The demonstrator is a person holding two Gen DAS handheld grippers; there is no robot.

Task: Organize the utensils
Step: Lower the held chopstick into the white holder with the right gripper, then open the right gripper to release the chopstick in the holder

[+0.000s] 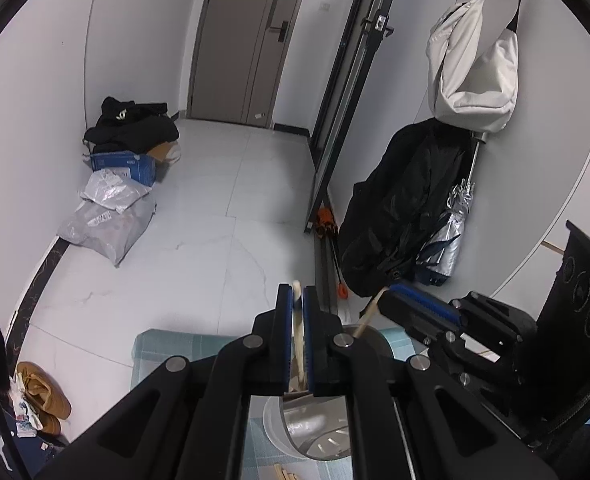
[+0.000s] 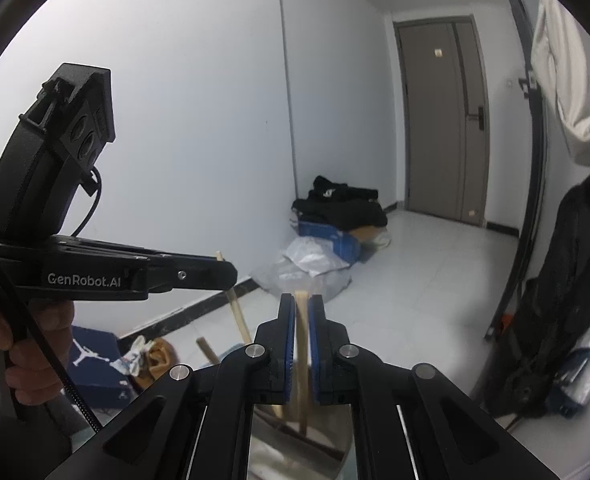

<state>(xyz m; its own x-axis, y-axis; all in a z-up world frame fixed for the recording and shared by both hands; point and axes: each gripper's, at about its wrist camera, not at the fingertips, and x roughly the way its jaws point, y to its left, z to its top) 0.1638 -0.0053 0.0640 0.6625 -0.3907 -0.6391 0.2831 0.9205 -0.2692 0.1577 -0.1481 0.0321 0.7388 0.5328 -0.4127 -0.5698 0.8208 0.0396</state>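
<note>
Left wrist view: we see the left gripper (image 1: pixel 298 300) with its jaws clamped on a pale wooden utensil (image 1: pixel 297 344), whose lower end drops into the steel holder (image 1: pixel 315 428) at 6 o'clock, standing on a teal checked cloth (image 1: pixel 163 350) on the counter. At 3 o'clock the right gripper (image 1: pixel 405 300) pinches a second wooden stick (image 1: pixel 369 316) over the same holder. Right wrist view: we see those jaws closed on that stick (image 2: pixel 302 344), upright above the holder (image 2: pixel 295 440); a hand (image 2: pixel 19 348) at 9 o'clock carries the left gripper (image 2: pixel 227 274).
</note>
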